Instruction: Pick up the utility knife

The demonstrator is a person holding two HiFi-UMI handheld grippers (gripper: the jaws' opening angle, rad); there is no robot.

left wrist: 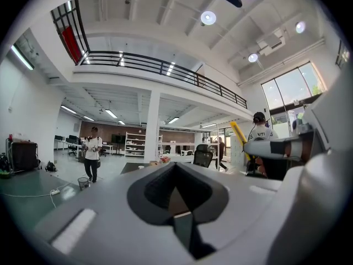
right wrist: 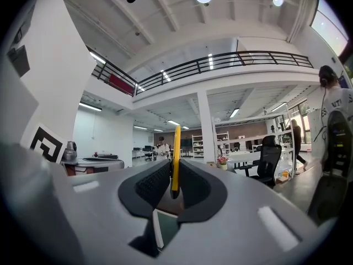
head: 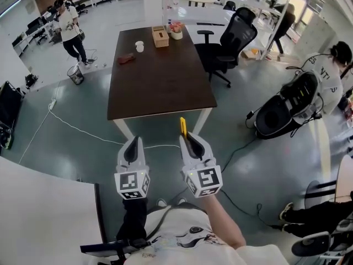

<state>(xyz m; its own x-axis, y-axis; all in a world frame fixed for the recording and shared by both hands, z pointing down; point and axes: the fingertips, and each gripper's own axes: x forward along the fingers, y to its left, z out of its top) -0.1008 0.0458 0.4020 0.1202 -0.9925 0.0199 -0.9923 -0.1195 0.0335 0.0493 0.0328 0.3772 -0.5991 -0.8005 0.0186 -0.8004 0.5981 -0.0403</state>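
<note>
A slim yellow utility knife (head: 183, 127) sticks out from between the jaws of my right gripper (head: 190, 142), which is shut on it and held in the air in front of the body. In the right gripper view the yellow utility knife (right wrist: 175, 158) stands upright, clamped between the dark pads (right wrist: 192, 182). My left gripper (head: 132, 148) hangs beside it at the same height, shut with nothing between its jaws. From the left gripper view the yellow knife (left wrist: 240, 138) shows at the right, past the right gripper's body.
A dark brown table (head: 158, 73) stands ahead with a tissue box (head: 160, 36), a cup (head: 139, 46) and a flower pot (head: 176, 31) at its far end. A black office chair (head: 229, 40) sits to its right. Cables cross the floor. People stand at the edges of the room.
</note>
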